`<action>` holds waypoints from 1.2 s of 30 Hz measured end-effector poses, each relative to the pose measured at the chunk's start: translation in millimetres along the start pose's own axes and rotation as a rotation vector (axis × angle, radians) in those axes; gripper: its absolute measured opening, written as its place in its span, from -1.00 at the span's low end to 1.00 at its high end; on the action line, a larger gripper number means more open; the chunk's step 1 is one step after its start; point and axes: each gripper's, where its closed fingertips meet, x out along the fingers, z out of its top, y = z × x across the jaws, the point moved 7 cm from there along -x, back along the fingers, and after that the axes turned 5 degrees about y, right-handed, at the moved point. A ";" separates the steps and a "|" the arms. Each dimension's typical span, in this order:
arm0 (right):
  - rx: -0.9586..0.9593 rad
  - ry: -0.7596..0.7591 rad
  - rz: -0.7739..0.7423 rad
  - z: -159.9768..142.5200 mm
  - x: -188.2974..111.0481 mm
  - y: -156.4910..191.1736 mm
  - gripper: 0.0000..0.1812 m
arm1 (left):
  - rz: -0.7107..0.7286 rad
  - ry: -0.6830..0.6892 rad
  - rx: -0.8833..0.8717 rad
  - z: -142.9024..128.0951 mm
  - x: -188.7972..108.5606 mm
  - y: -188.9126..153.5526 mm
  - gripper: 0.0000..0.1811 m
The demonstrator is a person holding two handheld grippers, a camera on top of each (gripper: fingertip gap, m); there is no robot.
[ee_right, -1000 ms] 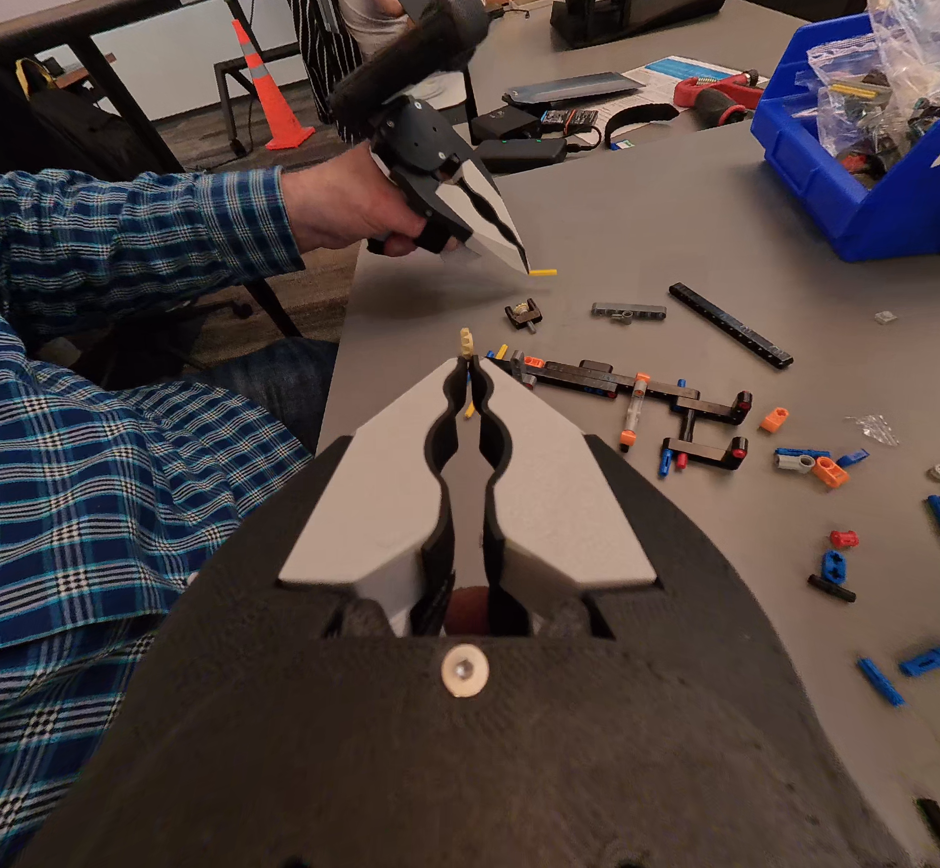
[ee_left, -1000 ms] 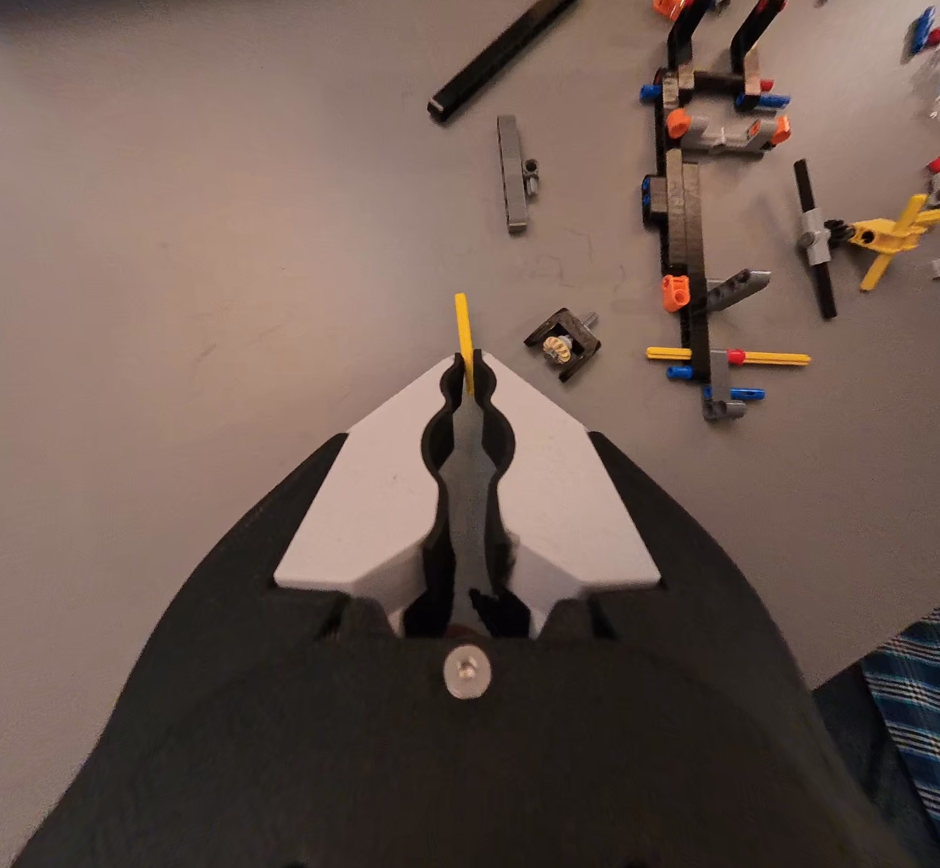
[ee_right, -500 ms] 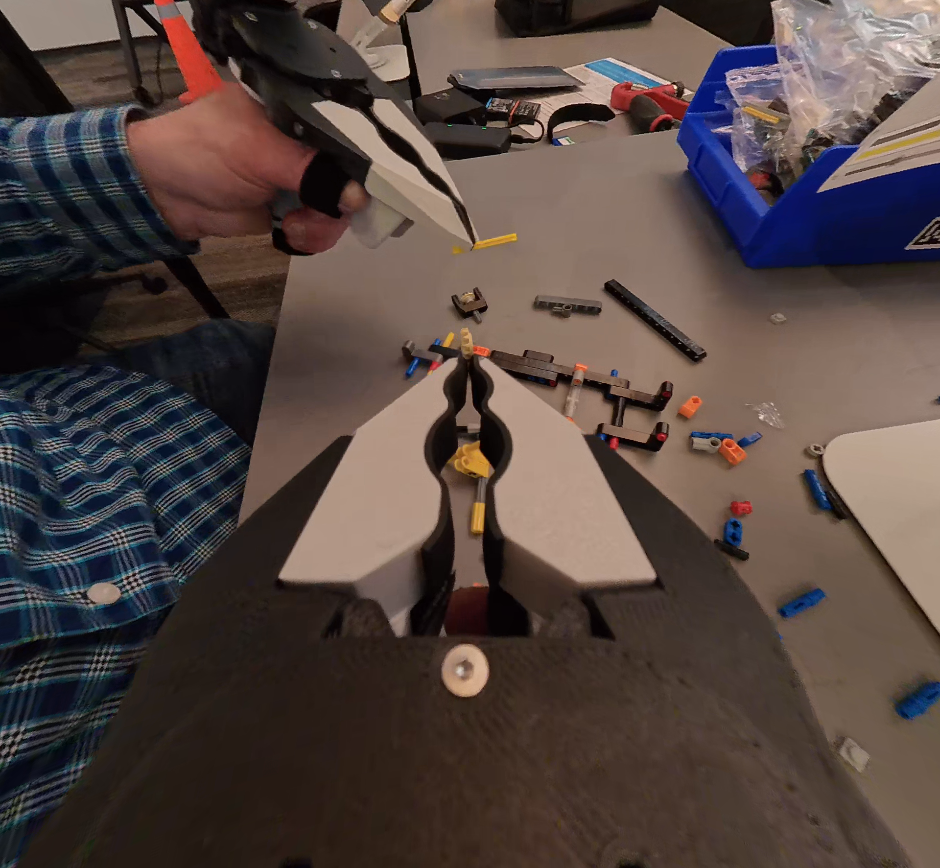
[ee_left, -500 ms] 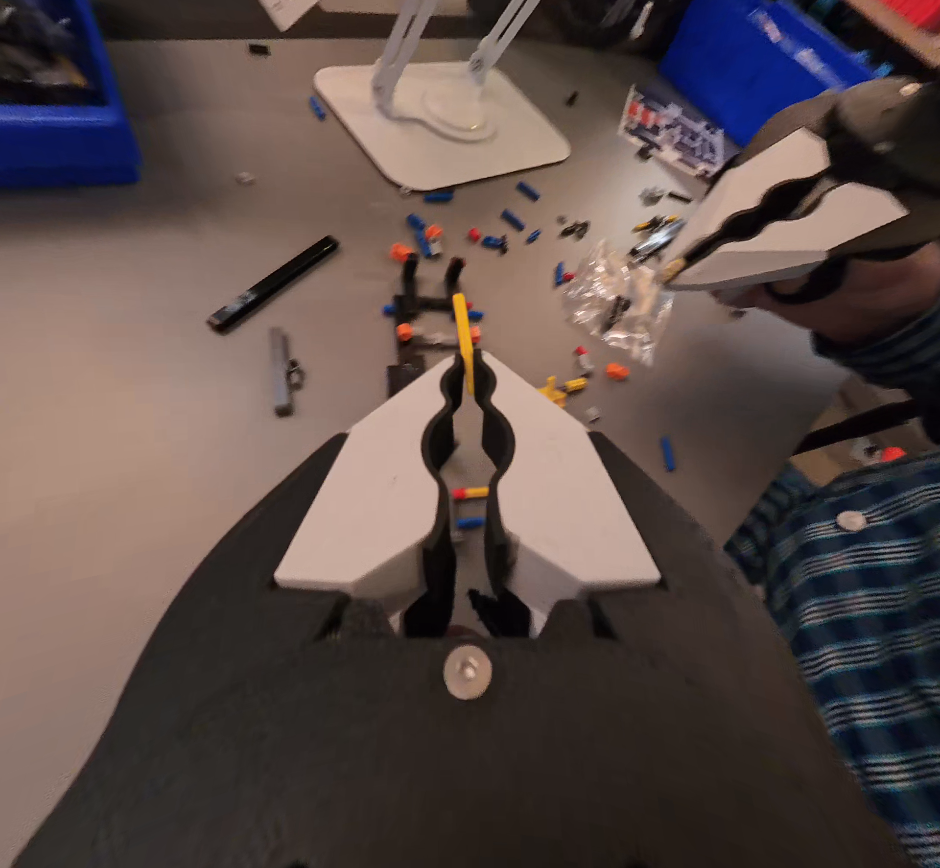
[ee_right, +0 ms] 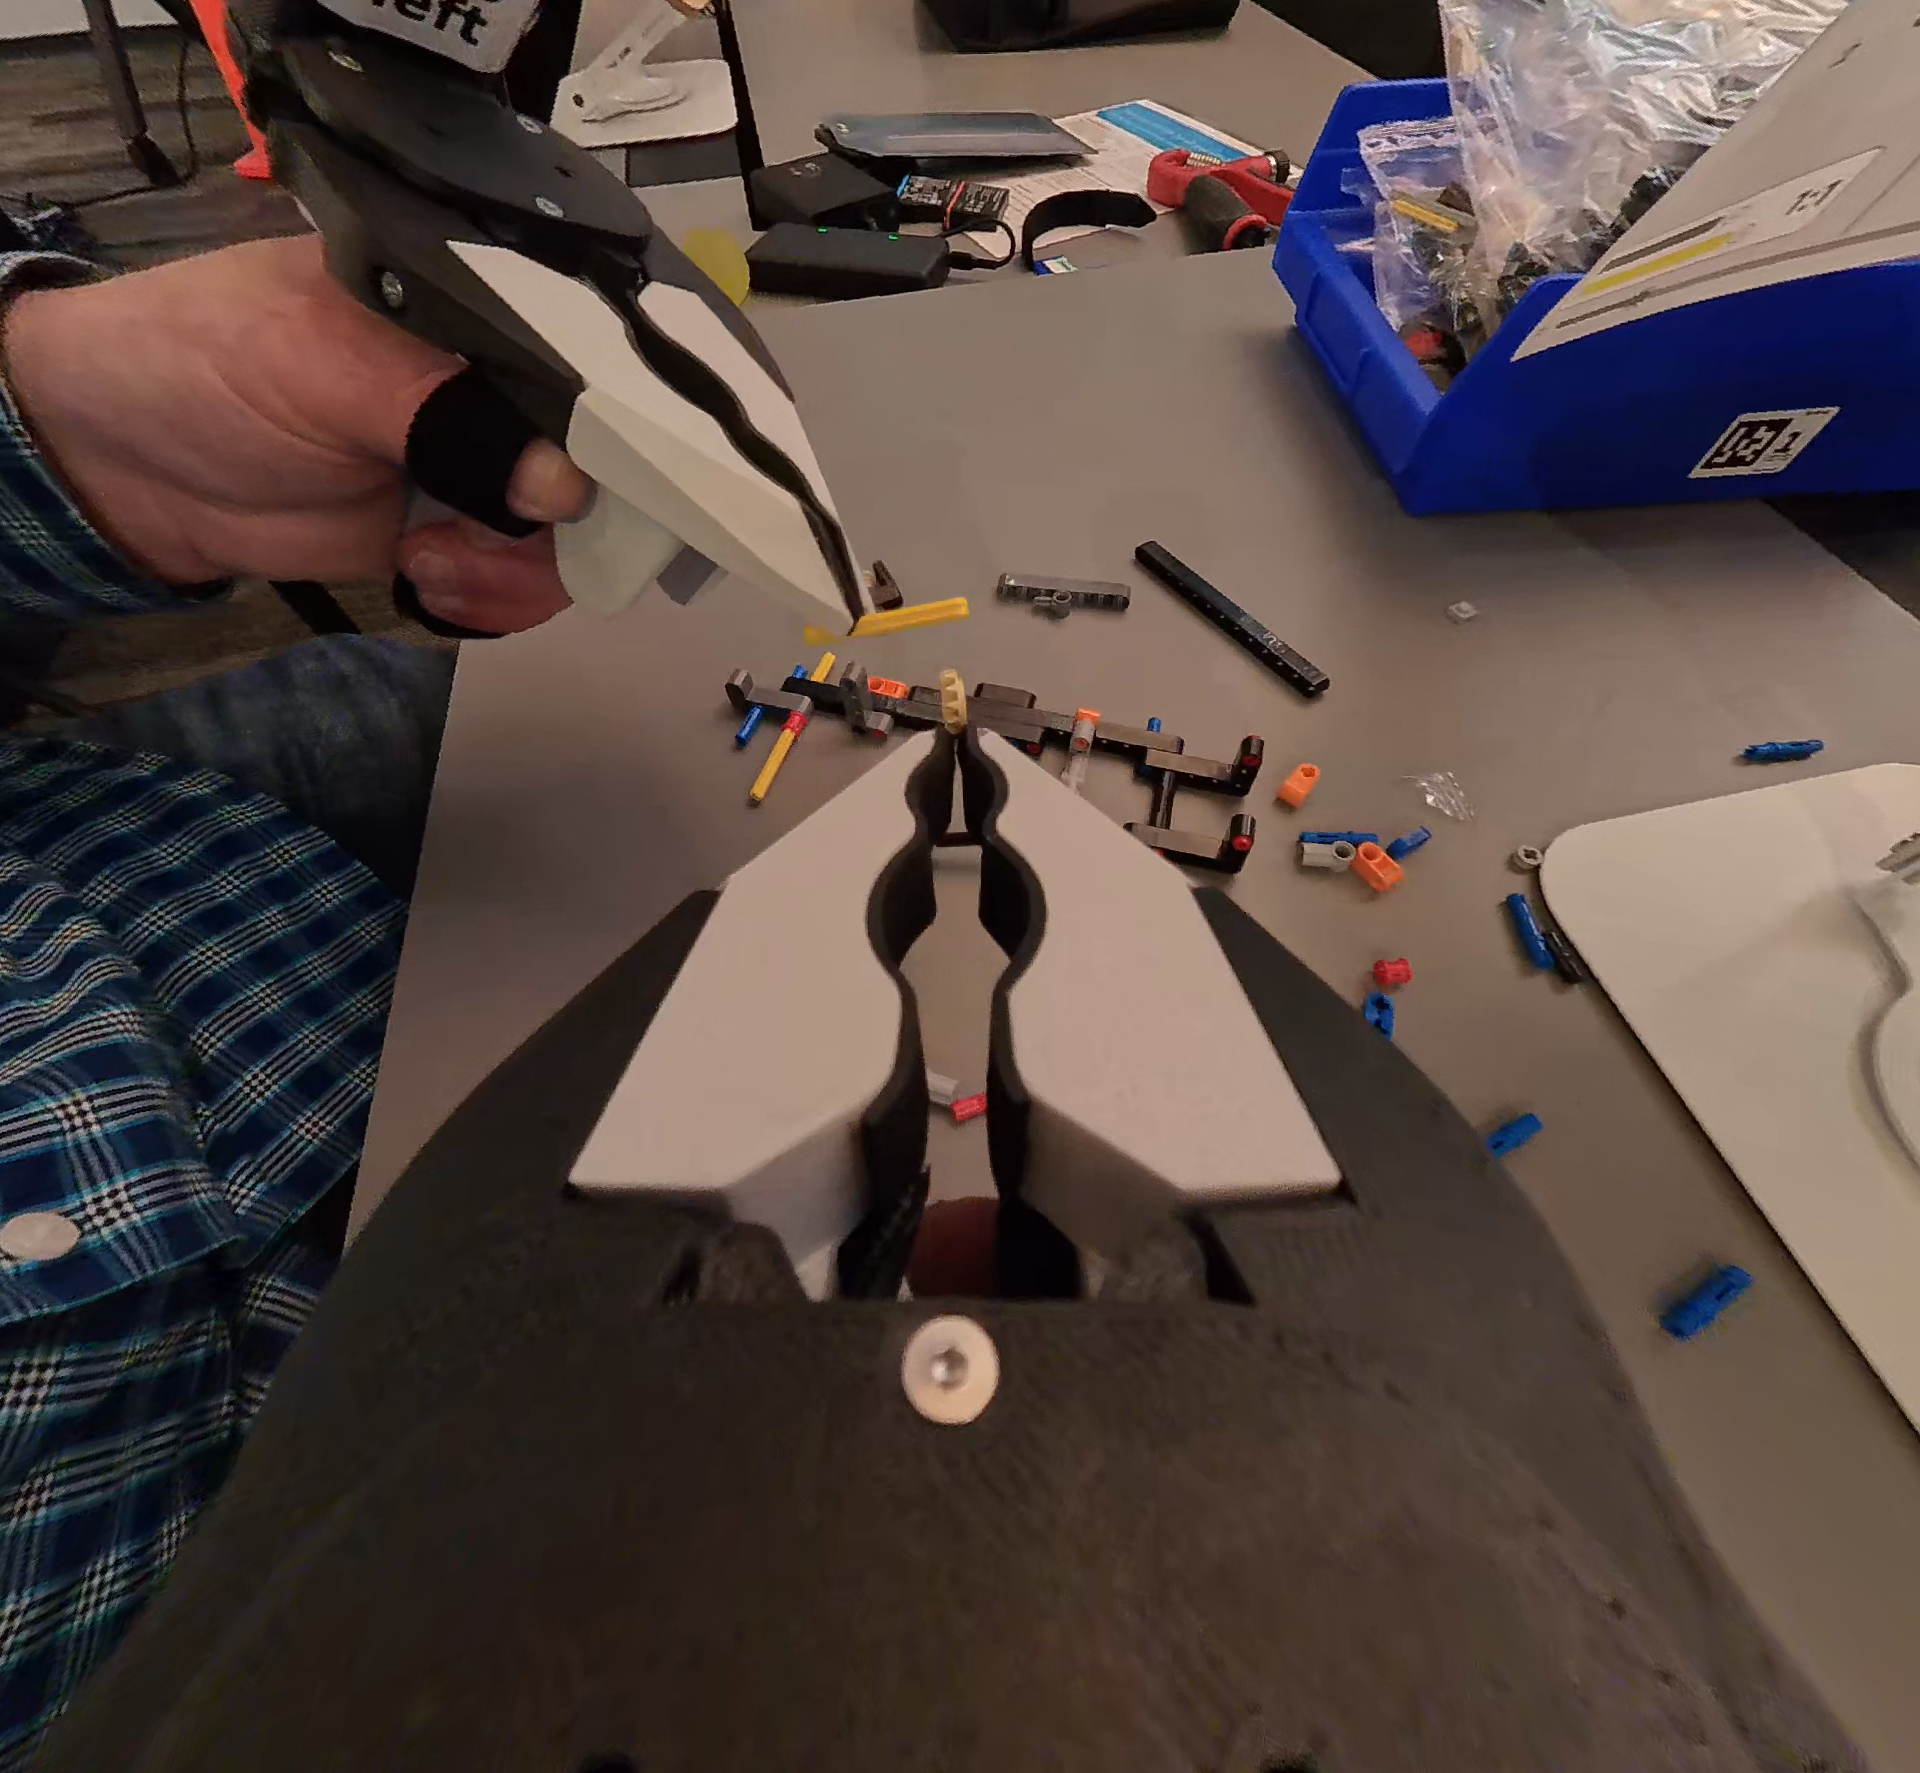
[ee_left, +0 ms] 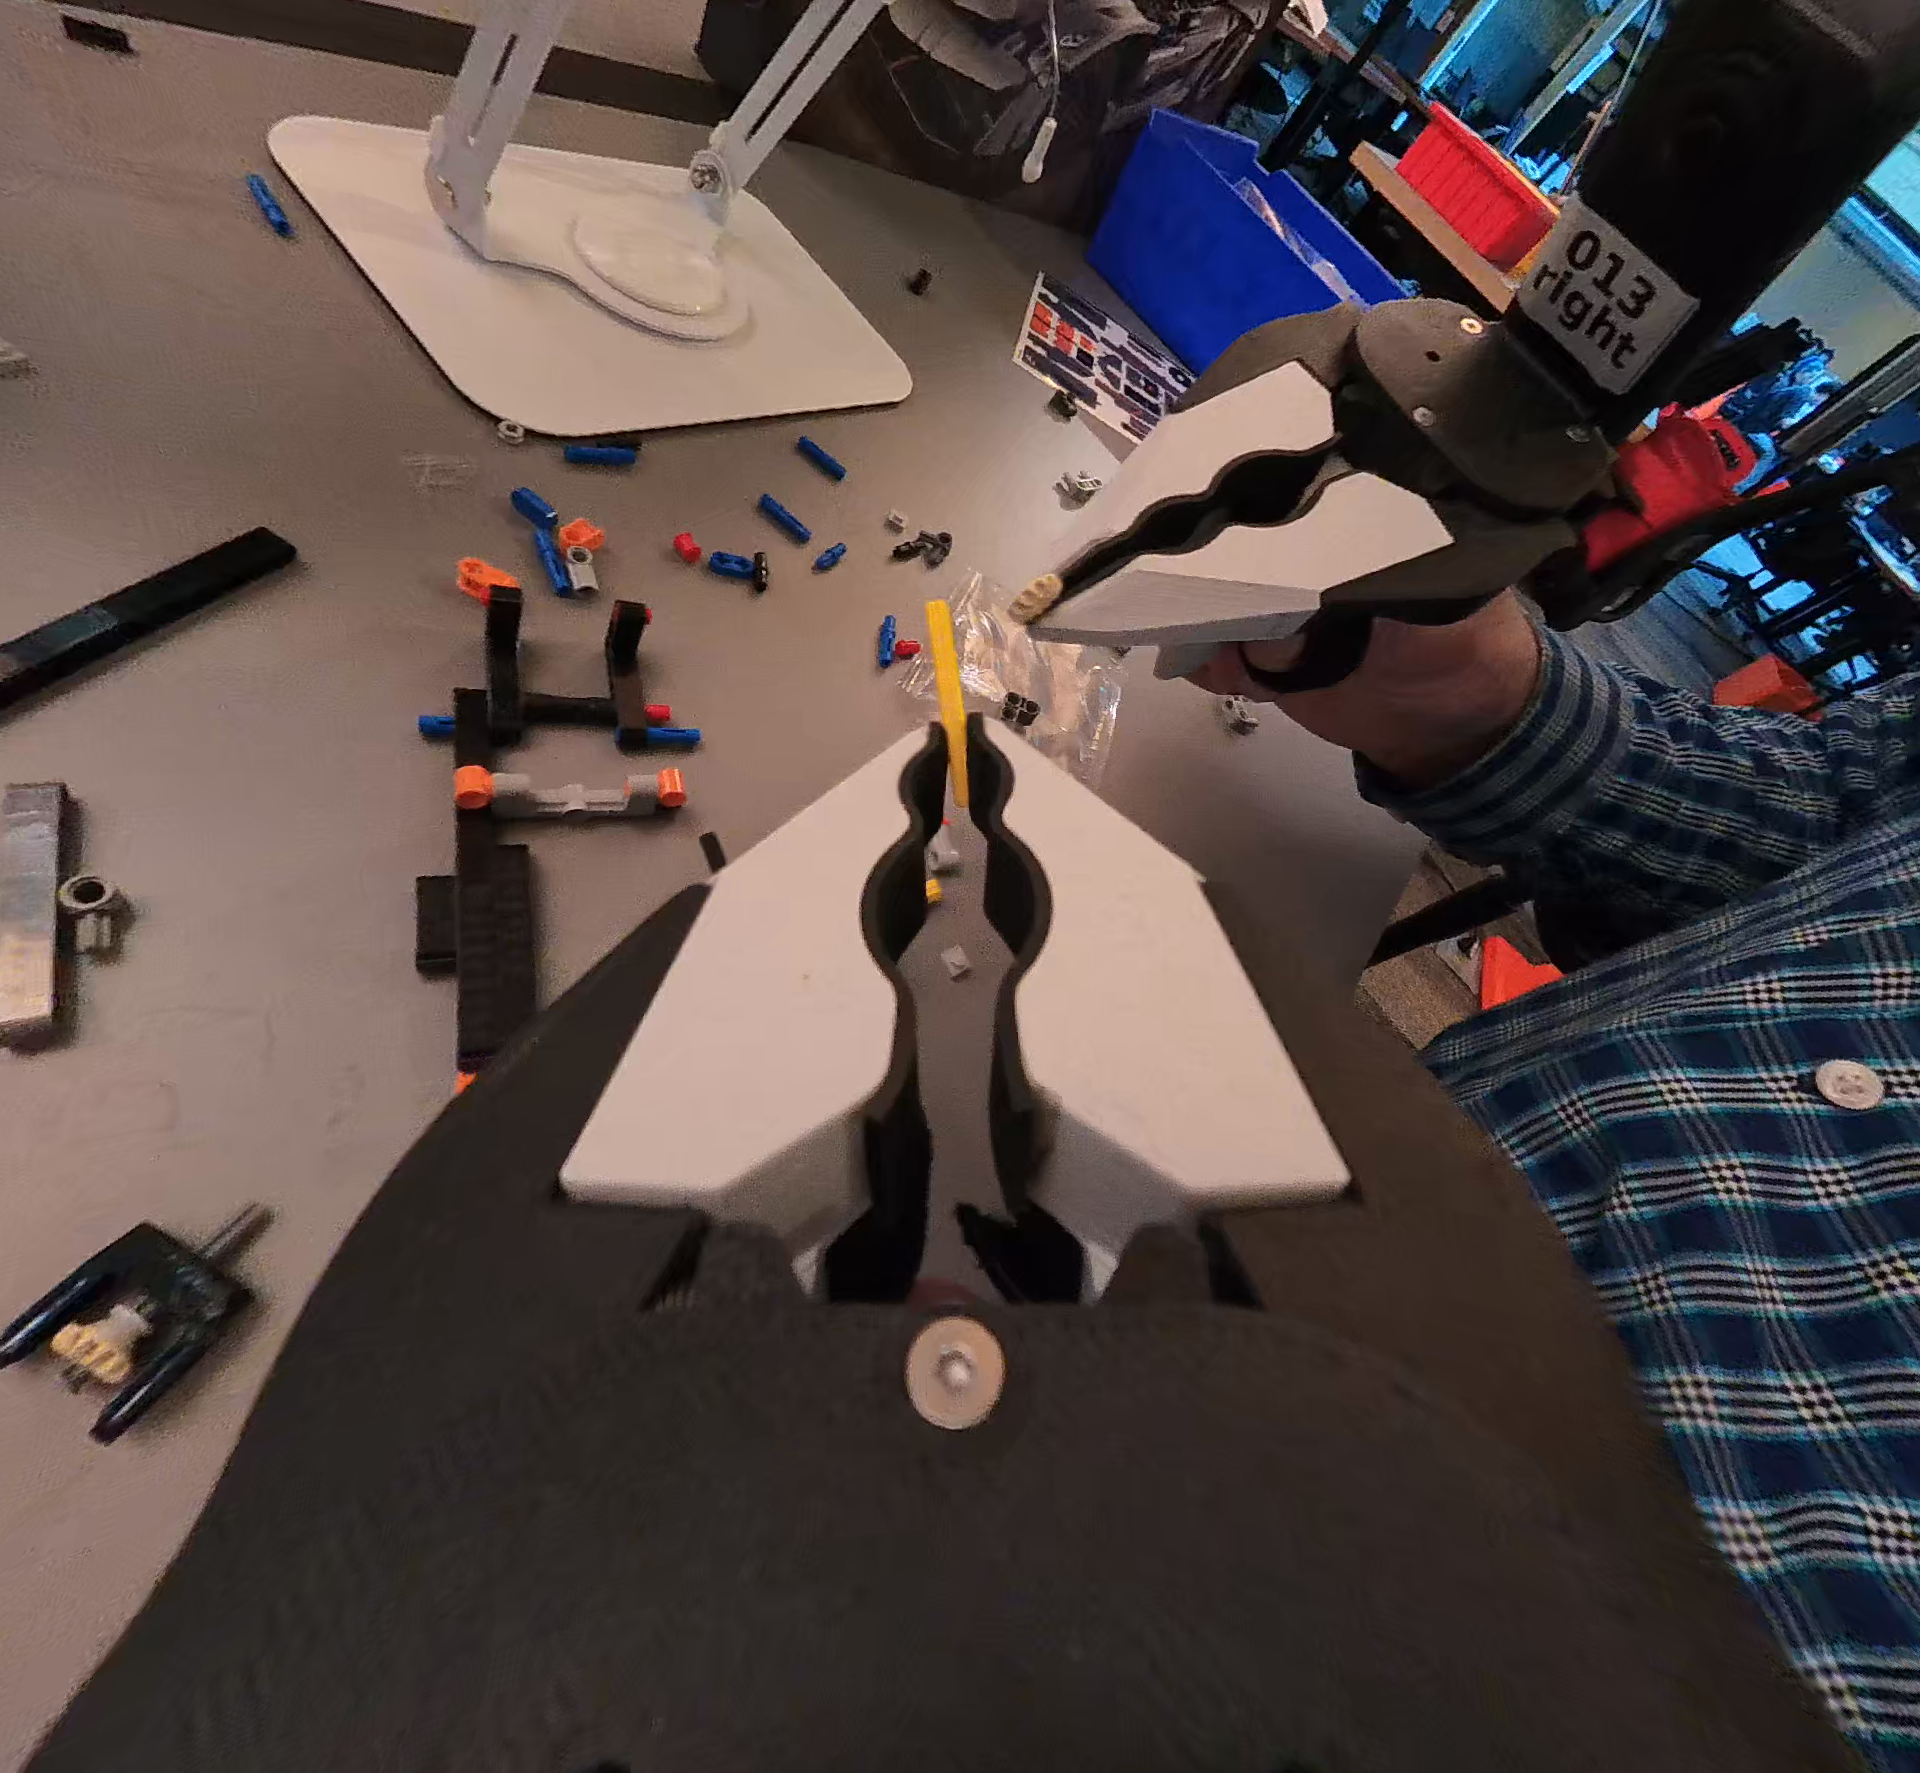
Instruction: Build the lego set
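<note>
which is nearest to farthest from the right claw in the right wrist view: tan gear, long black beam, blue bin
1. tan gear, pinched at the right claw tips.
2. long black beam, lying on the table beyond, to the right.
3. blue bin, far right at the table's back.

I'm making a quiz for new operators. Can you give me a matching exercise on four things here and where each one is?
Things:
1. yellow axle
2. tan gear
3. long black beam
4. clear bags

Places:
A. in the blue bin
B. lying loose on the grey table
C. pinched by the left gripper
D. pinched by the right gripper

Pairs: 1-C, 2-D, 3-B, 4-A
</note>
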 end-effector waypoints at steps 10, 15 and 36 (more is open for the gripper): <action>0.000 0.010 -0.015 -3.0 0.5 -3.3 -1.00 | -0.050 -0.010 -0.038 -2.3 8.3 -8.2 -0.99; -0.004 0.018 -0.014 -3.8 2.5 -2.4 -1.00 | -0.064 -0.027 -0.057 -1.4 6.9 -9.8 -0.99; -0.017 0.073 0.018 -13.6 19.1 5.6 -1.00 | -0.033 -0.007 -0.097 -23.4 -8.7 -7.4 -0.99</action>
